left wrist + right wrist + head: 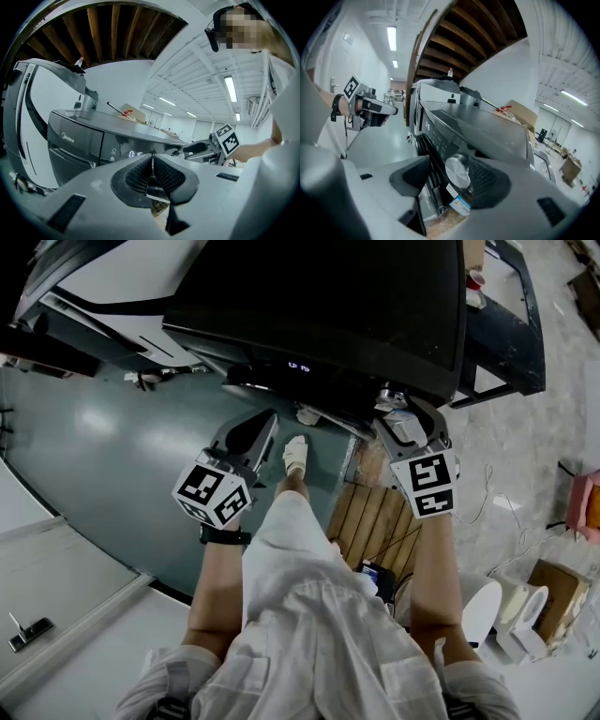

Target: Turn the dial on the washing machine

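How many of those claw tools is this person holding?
2. The left gripper, shut, is held short of the washing machine; the right gripper is open, its jaws either side of the dial. No others show.

A glossy grey-green floor [103, 446] meets pale tiles [534, 437], with a wooden pallet [370, 521] beside it. Strip lights [230, 88] line the white ceiling [197, 70].
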Motion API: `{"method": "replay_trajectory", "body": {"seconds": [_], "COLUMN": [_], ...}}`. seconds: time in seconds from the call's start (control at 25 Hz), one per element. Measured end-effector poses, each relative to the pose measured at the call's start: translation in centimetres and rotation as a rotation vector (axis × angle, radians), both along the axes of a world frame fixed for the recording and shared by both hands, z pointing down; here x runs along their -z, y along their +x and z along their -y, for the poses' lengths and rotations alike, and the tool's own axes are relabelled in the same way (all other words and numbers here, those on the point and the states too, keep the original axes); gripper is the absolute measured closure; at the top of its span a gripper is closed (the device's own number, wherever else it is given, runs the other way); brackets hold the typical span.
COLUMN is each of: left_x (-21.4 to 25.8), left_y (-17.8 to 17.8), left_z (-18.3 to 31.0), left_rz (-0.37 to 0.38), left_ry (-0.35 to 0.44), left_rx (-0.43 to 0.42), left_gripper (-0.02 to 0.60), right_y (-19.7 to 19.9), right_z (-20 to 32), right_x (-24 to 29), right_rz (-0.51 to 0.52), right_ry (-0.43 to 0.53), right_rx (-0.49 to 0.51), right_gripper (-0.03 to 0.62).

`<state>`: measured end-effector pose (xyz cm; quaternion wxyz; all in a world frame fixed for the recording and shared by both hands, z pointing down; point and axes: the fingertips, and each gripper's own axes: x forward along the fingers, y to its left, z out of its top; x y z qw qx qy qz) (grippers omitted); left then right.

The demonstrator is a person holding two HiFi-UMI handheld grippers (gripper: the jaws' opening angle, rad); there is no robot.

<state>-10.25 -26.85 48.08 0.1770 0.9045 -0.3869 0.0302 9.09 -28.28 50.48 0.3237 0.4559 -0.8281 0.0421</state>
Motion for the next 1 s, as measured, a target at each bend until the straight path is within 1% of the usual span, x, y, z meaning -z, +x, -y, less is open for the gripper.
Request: {"method": "replay_trajectory", "body": {"seconds": [0.08, 0.16, 0.28, 0.4, 0.56, 0.64, 0.76, 0.84, 0.92, 1.0], "left_x": [0.1, 0.3, 0.4, 0.3, 0.3, 0.4, 0.5, 0.5, 0.5, 0.5], "left_y": [0.4, 0.8, 0.8, 0.8, 1.1, 1.3, 1.6, 1.6, 1.7, 1.7], "left_z": [-0.1, -0.2, -0.3, -0.4, -0.5, -0.5, -0.5, -0.5, -0.6, -0.8], "left_rz": [-0.001, 0.000, 0.003, 0.003, 0.005, 0.003, 0.004, 0.004, 0.004, 0.006], "left_ry": [0.003, 0.005, 0.004, 0.002, 0.001, 0.004, 0.007, 0.007, 0.006, 0.004], "left_rx": [-0.006, -0.016, -0.020, -0.018, -0.028, -0.032, -0.037, -0.037, -0.040, -0.043], "left_gripper": [0.565, 0.565, 0.565, 0.565, 0.565, 0.565, 0.565, 0.565, 0.565, 0.565], "right_y": [-1.0, -1.2, -0.3, 1.3, 1.7, 1.7, 1.1, 0.7, 0.8, 1.4], "right_z": [0.6, 0.8, 0.6, -0.3, -2.0, -2.1, -0.8, -0.1, -0.1, -0.8], "right_x": [0.1, -0.6, -1.1, -2.4, -3.9, -3.3, -1.0, -0.7, -1.6, -3.1], "right_rz": [-0.033, -0.081, -0.087, -0.070, -0.038, -0.030, -0.003, -0.022, -0.047, -0.039], "right_ry": [0.027, 0.036, 0.042, -0.024, -0.092, -0.068, 0.025, 0.044, 0.019, -0.046], "right_rx": [0.042, 0.063, 0.031, -0.016, -0.022, -0.032, -0.027, -0.010, -0.015, -0.038], "right_gripper": [0.335, 0.335, 0.339, 0.319, 0.333, 0.330, 0.335, 0.332, 0.321, 0.296]}}
